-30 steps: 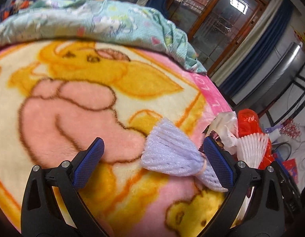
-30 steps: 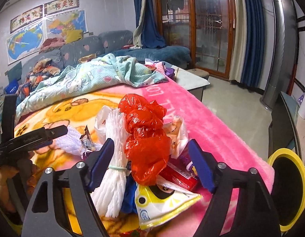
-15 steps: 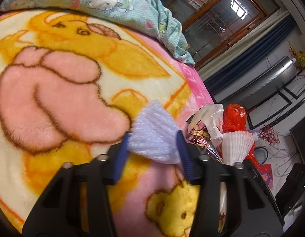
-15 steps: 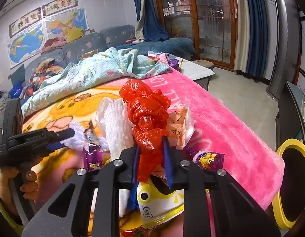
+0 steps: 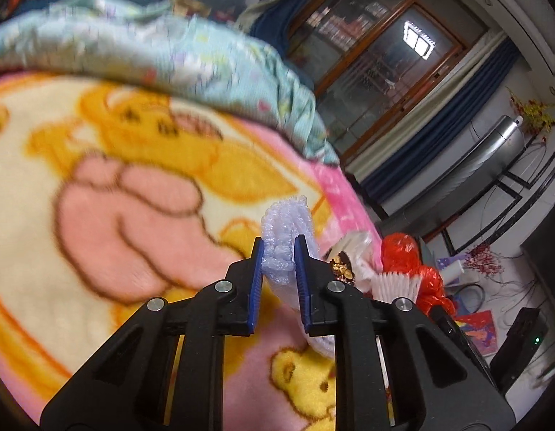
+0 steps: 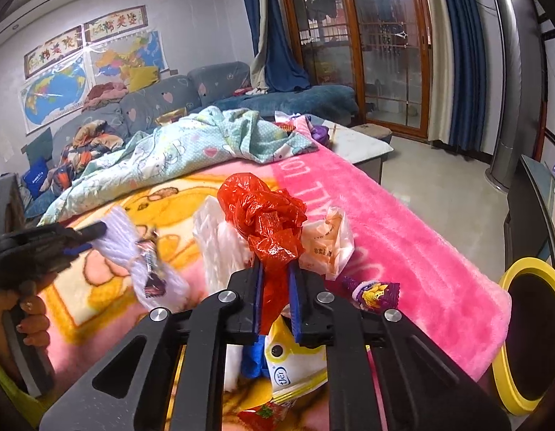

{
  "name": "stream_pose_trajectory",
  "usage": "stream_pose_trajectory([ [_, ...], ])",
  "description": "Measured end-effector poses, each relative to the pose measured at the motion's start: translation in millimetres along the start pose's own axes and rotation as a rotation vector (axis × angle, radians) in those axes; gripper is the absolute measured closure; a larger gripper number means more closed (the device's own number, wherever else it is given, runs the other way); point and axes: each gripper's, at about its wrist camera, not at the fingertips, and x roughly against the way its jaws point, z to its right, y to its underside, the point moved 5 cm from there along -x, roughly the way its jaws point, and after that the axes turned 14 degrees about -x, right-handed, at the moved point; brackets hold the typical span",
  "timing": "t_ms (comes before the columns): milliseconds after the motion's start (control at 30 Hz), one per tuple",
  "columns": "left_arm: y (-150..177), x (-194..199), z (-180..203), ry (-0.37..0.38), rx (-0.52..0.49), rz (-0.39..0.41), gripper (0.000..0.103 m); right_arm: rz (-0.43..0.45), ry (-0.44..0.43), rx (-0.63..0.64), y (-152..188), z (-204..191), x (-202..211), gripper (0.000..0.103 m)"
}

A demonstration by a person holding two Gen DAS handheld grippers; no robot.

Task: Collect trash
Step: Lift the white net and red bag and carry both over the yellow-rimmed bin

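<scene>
Lavender foam net (image 5: 285, 231) is pinched between the left gripper (image 5: 279, 251) fingers, jaws just closed on it; it's raised off the cartoon blanket (image 5: 133, 215), and the right view shows a dark snack wrapper (image 6: 151, 269) hanging against it. Red plastic bag (image 6: 268, 222) is clamped by the right gripper (image 6: 275, 280), jaws also just closed, bag bunched upright above the fingertips. Around it on the blanket: white foam net (image 6: 214, 240), clear printed bag (image 6: 327, 240), purple candy wrapper (image 6: 376, 292), yellow-white pouch (image 6: 291, 366) under the fingers. Yellow-rimmed bin (image 6: 528, 334) sits off the bed edge, right side.
</scene>
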Motion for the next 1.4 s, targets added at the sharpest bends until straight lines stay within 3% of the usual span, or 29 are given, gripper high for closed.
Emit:
stream_pose_trajectory([
  [100, -12.8, 19.9, 12.8, -0.081, -0.11, 0.059, 0.092, 0.013, -0.01, 0.004, -2.2, -2.7, 6.1, 0.092],
  [267, -25.1, 41.2, 47.3, -0.153, -0.311, 0.132, 0.092, 0.031, -0.024, 0.0, -6.6, -3.6, 15.7, 0.092],
  [533, -27.9, 40.0, 100.5, -0.253, -0.571, 0.2, 0.093, 0.056, -0.024, -0.023, -18.0, 6.1, 29.2, 0.092],
  [700, -27.8, 37.8, 134.4, -0.359, -0.778, 0.293, 0.093, 0.075, -0.018, -0.04, -23.5, 14.5, 37.7, 0.092],
  [800, -31.6, 36.4, 142.9, -0.284, -0.749, 0.279, 0.093, 0.089, -0.017, -0.054, -28.7, 21.0, 44.8, 0.092],
  [1100, -40.0, 35.6, 196.6, -0.178, -0.775, 0.335, 0.093, 0.15, 0.026, -0.103, -45.0, 57.0, 69.5, 0.092],
  [1200, -39.3, 26.1, 216.8, -0.1, -0.758, 0.317, 0.093, 0.171, 0.048, -0.126, -50.7, 73.5, 76.4, 0.092],
  [1400, -30.1, 11.2, 252.0, -0.015, -0.76, 0.302, 0.093, 0.213, 0.102, -0.178, -57.8, 107.2, 92.9, 0.092],
])
